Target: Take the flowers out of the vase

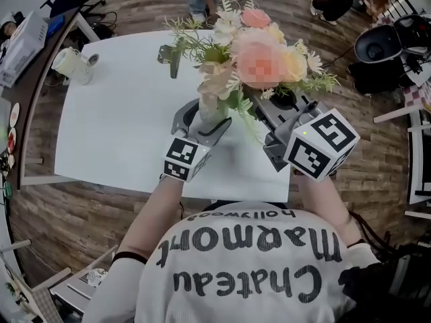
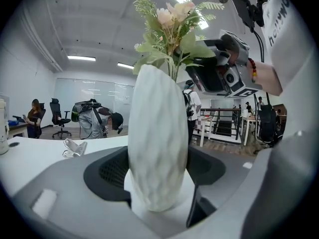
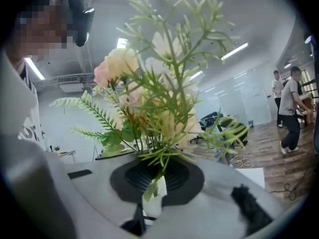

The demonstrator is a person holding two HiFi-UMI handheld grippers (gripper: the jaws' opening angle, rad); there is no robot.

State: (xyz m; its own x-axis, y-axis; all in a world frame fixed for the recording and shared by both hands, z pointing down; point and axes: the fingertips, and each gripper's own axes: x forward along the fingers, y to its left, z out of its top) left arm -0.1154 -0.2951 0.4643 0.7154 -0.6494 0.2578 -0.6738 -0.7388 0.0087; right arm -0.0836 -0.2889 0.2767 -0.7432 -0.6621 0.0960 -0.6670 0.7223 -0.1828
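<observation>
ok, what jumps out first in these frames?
The pink and cream bouquet dominates, held over the near side of the white table and pinched low down by the right gripper. Right under it, the ribbed white vase stands upright, clamped between the jaws of the left gripper.

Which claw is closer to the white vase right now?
Left. The left claw is clamped around the body of the vase, touching it. The right claw sits higher, closed on the flower stems above the vase's mouth.
</observation>
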